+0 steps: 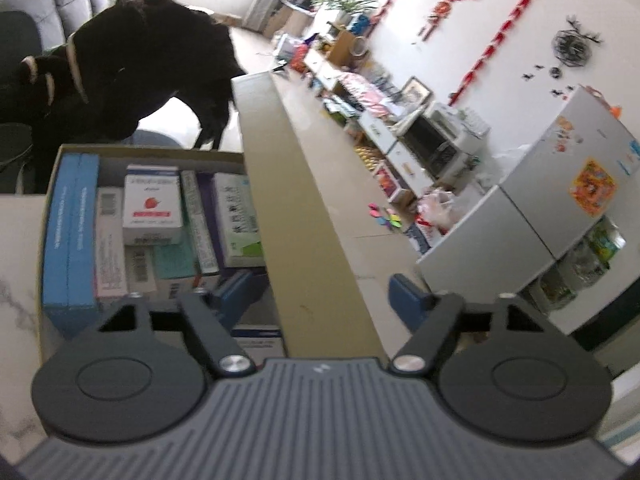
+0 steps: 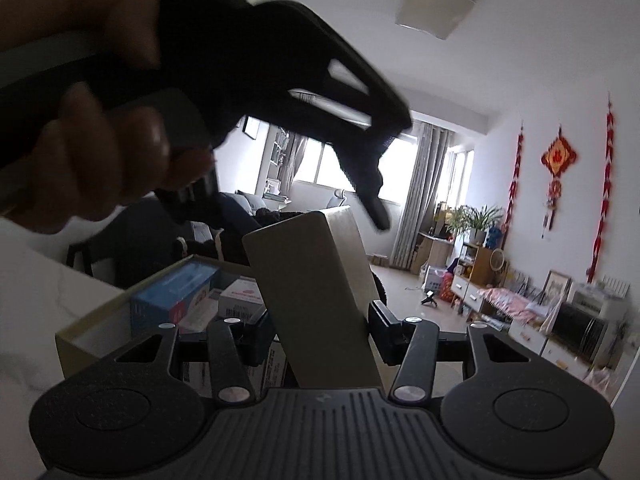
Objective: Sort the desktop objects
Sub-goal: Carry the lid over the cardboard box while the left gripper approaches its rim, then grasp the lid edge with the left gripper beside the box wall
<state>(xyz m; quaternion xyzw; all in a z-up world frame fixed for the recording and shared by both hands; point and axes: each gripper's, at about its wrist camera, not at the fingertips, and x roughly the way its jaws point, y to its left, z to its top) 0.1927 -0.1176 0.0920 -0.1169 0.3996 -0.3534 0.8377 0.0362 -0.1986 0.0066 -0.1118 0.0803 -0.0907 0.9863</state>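
- The open cardboard box (image 1: 52, 208) stands on the white marbled tabletop (image 1: 16, 264), near its far edge, and it is packed with small cartons, among them a long blue carton (image 1: 68, 240) along the left wall and a white carton with a red fruit (image 1: 152, 204) lying on top.
- A beige panel, probably the lid of the box (image 1: 296, 216), stands tilted over the right side of the box.
- The left gripper (image 1: 324, 300) has its fingers on both sides of this lid, so it seems to hold it; I cannot tell whether the pads really press it.
- The right gripper (image 2: 316, 328) also has the lid (image 2: 312, 296) between its fingers at a nearer edge, probably to keep the wide panel steady from two points.
- A hand (image 2: 80, 128) holding the other gripper's handle fills the upper left of the right wrist view.
- The lid may be going on or coming off; the pictures fit both.
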